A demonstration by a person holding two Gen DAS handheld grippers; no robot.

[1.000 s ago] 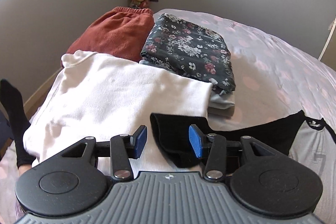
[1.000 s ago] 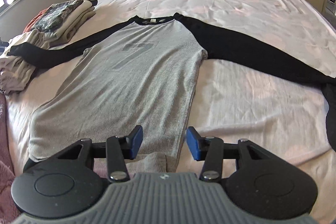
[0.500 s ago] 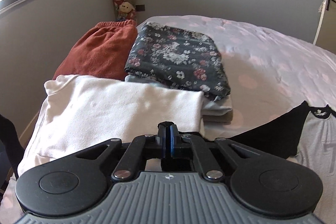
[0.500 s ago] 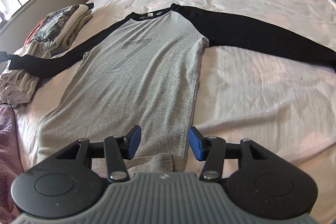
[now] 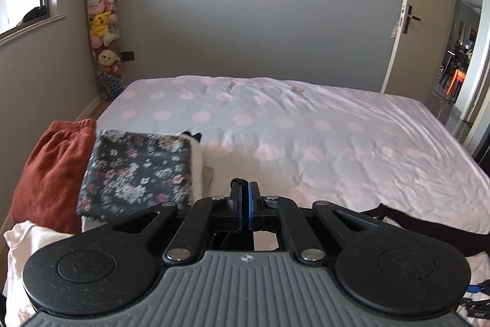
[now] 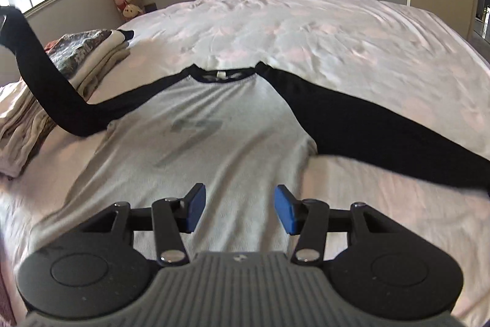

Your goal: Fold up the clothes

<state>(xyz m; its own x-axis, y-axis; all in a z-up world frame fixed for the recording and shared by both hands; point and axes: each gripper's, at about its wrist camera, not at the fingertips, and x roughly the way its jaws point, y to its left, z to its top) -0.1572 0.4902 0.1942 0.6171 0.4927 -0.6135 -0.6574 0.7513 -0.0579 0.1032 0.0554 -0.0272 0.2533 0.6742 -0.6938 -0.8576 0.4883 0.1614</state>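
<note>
A grey shirt (image 6: 232,143) with black sleeves lies flat, face up, on the bed. My left gripper (image 5: 244,204) is shut, and a bit of black cuff (image 5: 238,181) pokes out between its blue pads. That left sleeve (image 6: 61,100) rises off the bed in an arc toward the upper left of the right wrist view, and it trails away as a dark band (image 5: 435,226) in the left wrist view. The other sleeve (image 6: 382,127) lies stretched out to the right. My right gripper (image 6: 239,209) hovers open above the shirt's lower body, with nothing between its fingers.
Folded clothes are stacked at the bed's left edge: a dark floral piece (image 5: 137,170), a rust-red one (image 5: 52,170) and a white one (image 5: 27,241). The spotted pink bedsheet (image 5: 306,137) stretches beyond. A column of plush toys (image 5: 102,29) stands in the corner, and a door (image 5: 428,20) stands open at right.
My left gripper closed on the black sleeve's cuff and lifted it off the folded pile, swinging upward. My right gripper slid forward over the shirt, still open.
</note>
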